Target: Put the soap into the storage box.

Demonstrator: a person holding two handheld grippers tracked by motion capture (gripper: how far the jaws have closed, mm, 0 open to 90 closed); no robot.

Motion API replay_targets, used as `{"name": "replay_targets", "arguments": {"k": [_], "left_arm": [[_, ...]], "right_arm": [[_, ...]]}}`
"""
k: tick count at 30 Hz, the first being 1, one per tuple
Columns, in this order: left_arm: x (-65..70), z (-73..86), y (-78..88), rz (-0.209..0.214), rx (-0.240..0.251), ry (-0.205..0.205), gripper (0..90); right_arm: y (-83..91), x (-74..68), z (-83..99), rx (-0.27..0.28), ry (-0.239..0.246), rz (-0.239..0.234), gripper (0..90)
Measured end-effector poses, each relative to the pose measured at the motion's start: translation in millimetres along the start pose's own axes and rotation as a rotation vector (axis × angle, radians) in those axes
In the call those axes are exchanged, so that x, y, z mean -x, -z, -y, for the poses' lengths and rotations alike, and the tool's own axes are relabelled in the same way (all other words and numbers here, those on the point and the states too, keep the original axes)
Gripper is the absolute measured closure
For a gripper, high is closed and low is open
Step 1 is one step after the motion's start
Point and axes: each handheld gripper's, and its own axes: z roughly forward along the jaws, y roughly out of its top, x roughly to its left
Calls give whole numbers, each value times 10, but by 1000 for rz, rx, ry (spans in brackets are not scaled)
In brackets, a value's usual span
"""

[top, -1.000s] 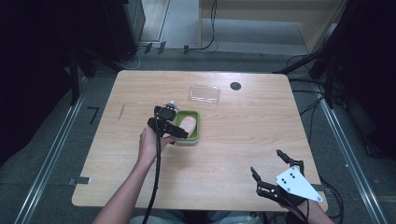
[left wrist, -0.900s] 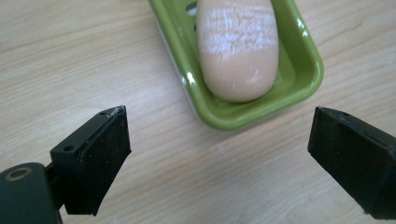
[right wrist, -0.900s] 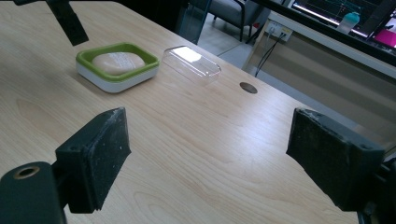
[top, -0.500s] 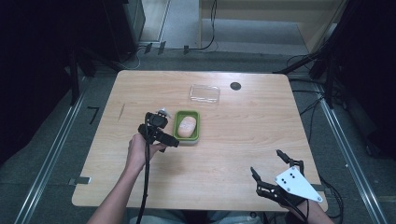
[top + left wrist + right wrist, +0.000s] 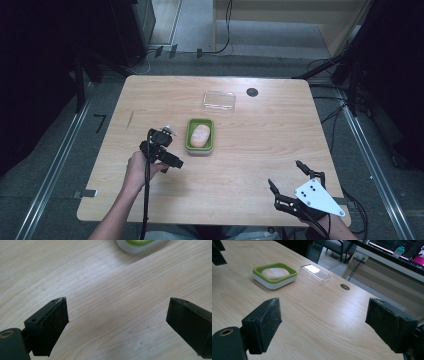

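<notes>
A green-rimmed soap dish (image 5: pixel 189 136) with a white base stands mid-table, and a pale bar of soap (image 5: pixel 200 135) lies in it. In the right gripper view the dish (image 5: pixel 257 270) and the soap (image 5: pixel 275 272) sit at upper left. My left gripper (image 5: pixel 172 150) is just left of the dish, held in a hand, apart from it. Its jaws stand wide open over bare wood (image 5: pixel 117 312), with the dish edge (image 5: pixel 140 246) at the top of the left gripper view. My right gripper (image 5: pixel 285 173) hovers open near the table's front right corner (image 5: pixel 324 312), holding nothing.
A clear plastic lid (image 5: pixel 219 100) lies behind the dish, also seen in the right gripper view (image 5: pixel 314 273). A dark round hole (image 5: pixel 252 92) marks the tabletop to the lid's right. Cables and metal rails run along the floor around the table.
My left gripper has drawn back from over the dish, moving left and toward the person; the soap stays in the dish. The right gripper has not moved.
</notes>
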Motion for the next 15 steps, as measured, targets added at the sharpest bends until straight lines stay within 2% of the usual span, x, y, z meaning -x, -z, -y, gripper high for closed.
{"name": "replay_targets", "arguments": {"k": [15], "left_arm": [[-14, 279, -74, 14, -90, -39, 50]], "right_arm": [[4, -2, 2, 0, 1, 3, 131]]}}
